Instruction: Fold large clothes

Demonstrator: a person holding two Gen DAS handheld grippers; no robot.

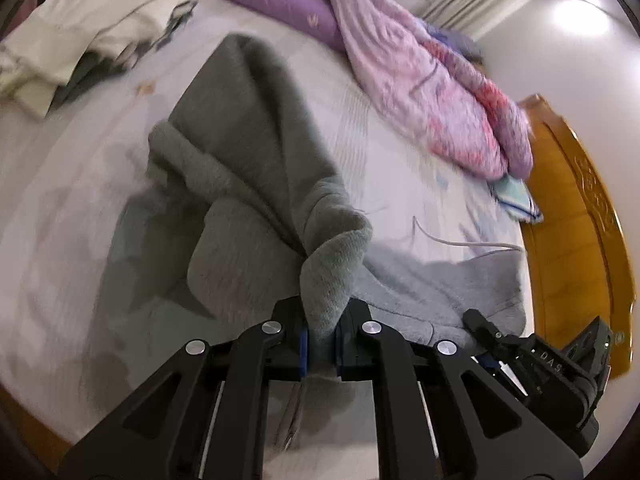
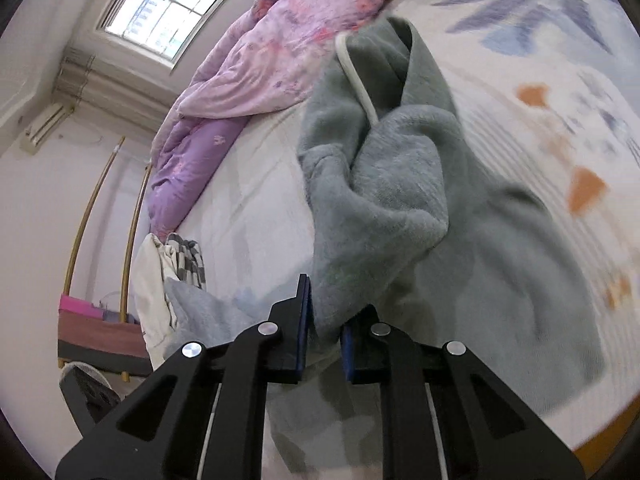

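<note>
A large grey fleece garment (image 1: 256, 152) lies bunched on the bed, partly lifted. My left gripper (image 1: 322, 320) is shut on a fold of its thick edge, and the cloth rises from the jaws toward the far end. My right gripper (image 2: 325, 320) is shut on another bunch of the same grey garment (image 2: 384, 200), which shows a white drawstring (image 2: 356, 80). The right gripper also shows in the left wrist view (image 1: 520, 356), low on the right, beside the garment's lighter grey part (image 1: 440, 284).
A pink and purple quilt (image 1: 420, 80) lies along the far side of the bed. Cream and striped clothes (image 1: 80, 28) are heaped at the far left. A wooden bed frame (image 1: 580, 232) runs on the right. The bedsheet (image 2: 540, 80) is pale and printed. A fan (image 2: 88, 388) stands on the floor.
</note>
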